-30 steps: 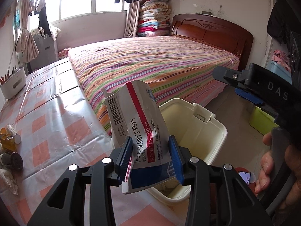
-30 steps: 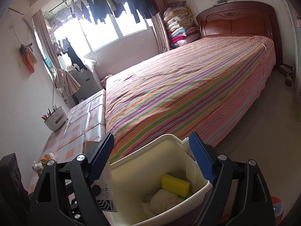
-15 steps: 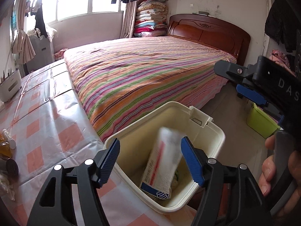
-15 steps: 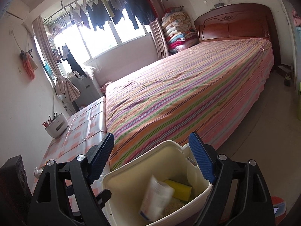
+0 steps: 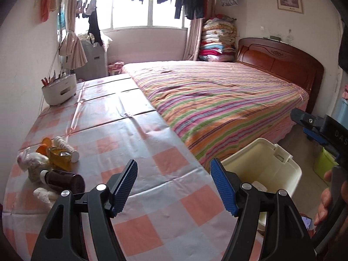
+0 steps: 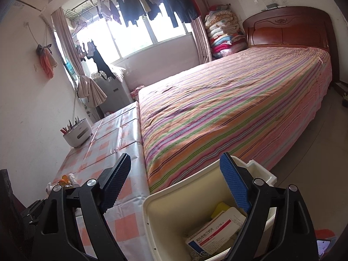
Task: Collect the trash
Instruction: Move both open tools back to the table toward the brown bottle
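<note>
The cream trash bin stands off the table's right edge; it also shows in the left wrist view. A white medicine box with a red stripe lies inside it on a yellow sponge. My left gripper is open and empty above the checked tablecloth. My right gripper is open and empty, above the bin's near rim. Trash sits at the table's left: a brown bottle, an amber bottle, a white tube and crumpled tissue.
A striped bed borders the table on the right. A white holder with pens stands at the table's far end by the wall. A green tub sits on the floor past the bin.
My left gripper opened and dropped the medicine box into the bin. It then swung left, back over the table. The right gripper stayed open over the bin.
</note>
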Motion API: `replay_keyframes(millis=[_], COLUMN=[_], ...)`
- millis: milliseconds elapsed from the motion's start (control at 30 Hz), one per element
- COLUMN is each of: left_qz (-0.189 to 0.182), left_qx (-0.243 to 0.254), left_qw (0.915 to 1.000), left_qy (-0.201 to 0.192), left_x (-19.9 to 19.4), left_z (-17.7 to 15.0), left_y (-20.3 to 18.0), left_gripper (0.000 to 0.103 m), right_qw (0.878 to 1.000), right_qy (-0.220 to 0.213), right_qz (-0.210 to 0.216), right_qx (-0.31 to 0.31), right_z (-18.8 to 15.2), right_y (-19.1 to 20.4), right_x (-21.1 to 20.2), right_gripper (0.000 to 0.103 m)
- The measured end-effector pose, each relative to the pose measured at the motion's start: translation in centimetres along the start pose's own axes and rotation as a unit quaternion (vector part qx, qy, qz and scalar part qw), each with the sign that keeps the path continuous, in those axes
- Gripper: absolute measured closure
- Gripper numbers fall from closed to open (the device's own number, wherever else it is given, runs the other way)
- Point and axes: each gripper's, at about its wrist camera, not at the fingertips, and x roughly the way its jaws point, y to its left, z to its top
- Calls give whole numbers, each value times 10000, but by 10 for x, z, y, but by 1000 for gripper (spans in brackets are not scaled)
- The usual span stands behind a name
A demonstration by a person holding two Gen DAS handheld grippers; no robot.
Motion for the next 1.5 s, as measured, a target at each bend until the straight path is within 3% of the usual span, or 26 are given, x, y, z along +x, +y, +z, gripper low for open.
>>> replay_keyframes(millis=[433, 700, 867, 967, 1267, 1500], left_qz=[790, 1211, 1288, 1296, 1478, 1465], left_qx=[-823, -1554, -2079, -2284, -2434, -2789], left_qw=[9933, 9803, 9695, 9648, 9586, 9491], left_qy=[-159, -140, -131, -133, -52, -40], left_x=[-25, -41, -50, -56, -67, -73], left_z=[-2, -11, -19, -24, -34, -37], left_y=[114, 191, 229, 243, 268, 296], left_gripper=[35, 35, 35, 35, 35, 35], right_qw=[9943, 9864, 9795, 9727, 9353, 9132], right_qy=[562, 947, 1198, 1369, 1877, 2105], right_qz=[705, 1025, 1224, 1392, 2009, 2069], right_qx=[-560, -872, -1058, -1254, -2226, -2810], right_z=[-25, -47, -60, -69, -95, -106], right_y=[94, 139, 168, 186, 250, 281], right_x=[48, 72, 85, 93, 112, 130], right_gripper=[20, 20, 20, 20, 20, 26])
